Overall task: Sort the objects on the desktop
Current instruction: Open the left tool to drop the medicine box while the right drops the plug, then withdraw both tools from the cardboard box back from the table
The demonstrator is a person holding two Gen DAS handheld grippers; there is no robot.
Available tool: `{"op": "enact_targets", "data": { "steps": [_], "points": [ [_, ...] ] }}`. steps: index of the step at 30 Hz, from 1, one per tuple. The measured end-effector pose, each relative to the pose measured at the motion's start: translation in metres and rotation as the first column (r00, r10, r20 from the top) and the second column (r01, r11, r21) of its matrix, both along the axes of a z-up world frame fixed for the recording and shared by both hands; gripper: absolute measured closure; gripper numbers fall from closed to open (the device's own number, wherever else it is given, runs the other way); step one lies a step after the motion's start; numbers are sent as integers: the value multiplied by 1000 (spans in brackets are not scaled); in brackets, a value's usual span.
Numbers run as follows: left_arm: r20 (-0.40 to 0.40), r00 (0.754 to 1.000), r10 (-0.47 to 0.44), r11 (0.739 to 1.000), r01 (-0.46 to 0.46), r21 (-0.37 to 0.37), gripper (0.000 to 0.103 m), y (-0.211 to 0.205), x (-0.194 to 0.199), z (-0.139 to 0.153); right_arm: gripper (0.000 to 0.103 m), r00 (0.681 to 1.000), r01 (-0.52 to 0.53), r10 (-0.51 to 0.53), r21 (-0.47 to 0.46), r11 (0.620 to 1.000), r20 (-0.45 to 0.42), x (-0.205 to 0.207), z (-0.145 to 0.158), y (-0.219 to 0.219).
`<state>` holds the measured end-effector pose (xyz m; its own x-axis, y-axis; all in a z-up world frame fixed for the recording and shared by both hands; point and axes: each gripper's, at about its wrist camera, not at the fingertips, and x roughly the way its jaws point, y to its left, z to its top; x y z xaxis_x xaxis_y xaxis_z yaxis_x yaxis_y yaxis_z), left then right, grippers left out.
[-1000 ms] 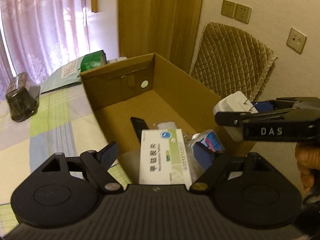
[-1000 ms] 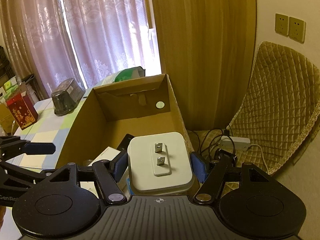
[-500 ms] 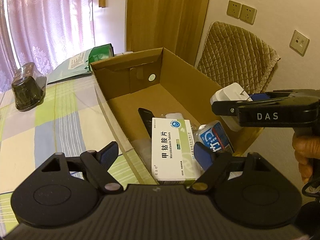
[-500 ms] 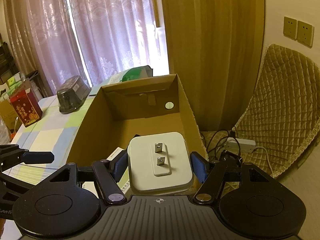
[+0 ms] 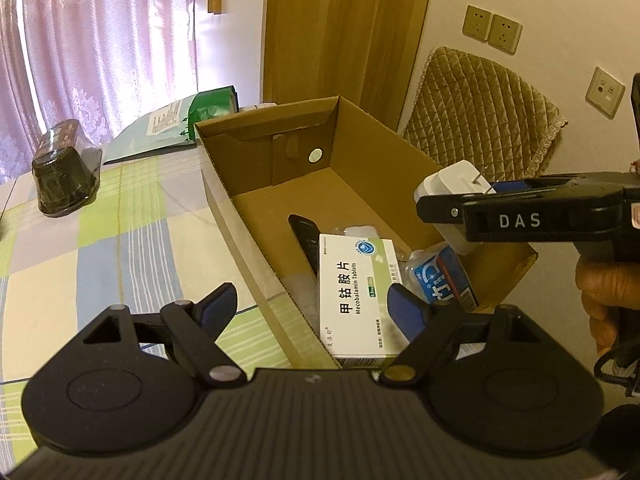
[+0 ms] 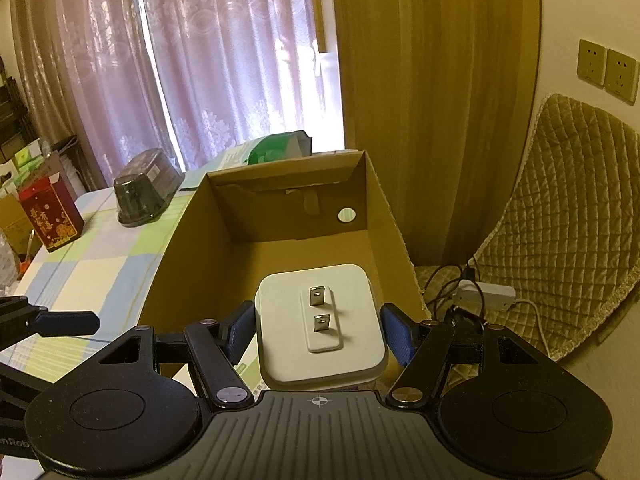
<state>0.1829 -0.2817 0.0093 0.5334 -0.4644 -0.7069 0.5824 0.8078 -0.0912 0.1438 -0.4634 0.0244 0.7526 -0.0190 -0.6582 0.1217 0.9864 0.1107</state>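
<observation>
- Since a second ago the left gripper (image 5: 310, 308) has drawn back from the cardboard box (image 5: 384, 148), so more of the checked tablecloth (image 5: 100, 240) shows on its left side; the white charger (image 6: 320, 322) keeps its place between the right gripper's fingers.
- The left gripper's blue-padded fingers are spread wide with nothing between them, hovering over the near left wall of the box.
- Just past those fingers a white and green medicine box (image 5: 352, 292) lies in the near end of the cardboard box, its near end towards the camera.
- Touching its right side is a blue-labelled packet (image 5: 444, 276); a black remote (image 5: 304, 232) lies partly under it on the far side.
- The right gripper (image 6: 318, 332) pinches the charger by its two sides, prongs facing away from the gripper body, held above the right part of the open box.
- In the left wrist view the charger (image 5: 452, 188) sits above the box's right wall, and a hand (image 5: 604, 288) grips the handle below.
- The far half of the box floor is bare.
- On the table beyond, a dark plastic container (image 5: 64, 180) stands to the left, and a green bag (image 5: 180, 120) lies behind the box.
- A red carton (image 6: 50, 212) stands at the table's far left edge.
- A quilted chair cover (image 6: 568, 220) sits by the wall to the right.
</observation>
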Motion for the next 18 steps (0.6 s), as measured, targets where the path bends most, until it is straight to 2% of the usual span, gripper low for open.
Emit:
{"op": "enact_targets", "data": {
  "steps": [18],
  "points": [
    [-1, 1000, 20, 1000, -20, -3, 22, 8, 2, 2, 36, 1000, 9, -9, 5, 1000, 27, 3, 0, 2]
  ]
}}
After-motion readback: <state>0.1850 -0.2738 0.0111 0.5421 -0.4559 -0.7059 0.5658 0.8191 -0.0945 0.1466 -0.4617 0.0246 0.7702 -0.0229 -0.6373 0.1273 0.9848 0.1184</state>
